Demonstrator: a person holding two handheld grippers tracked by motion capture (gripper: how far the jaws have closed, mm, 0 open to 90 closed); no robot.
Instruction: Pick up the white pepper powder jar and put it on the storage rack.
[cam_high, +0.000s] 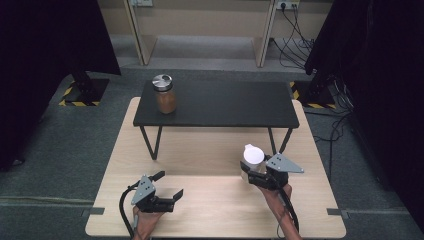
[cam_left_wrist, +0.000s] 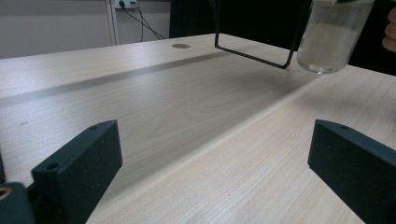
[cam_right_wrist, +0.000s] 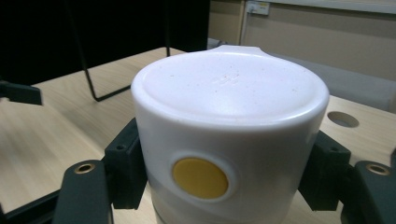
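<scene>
Though unlettered, white lid (cam_right_wrist: 231, 93) with yellow dot (cam_right_wrist: 200, 178).

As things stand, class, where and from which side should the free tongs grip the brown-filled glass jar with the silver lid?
Grip the brown-filled glass jar round its straight glass body, below the silver lid. It stands upright near the left front edge of the black raised shelf, so the open left tongs would likely best approach level from the front.
</scene>
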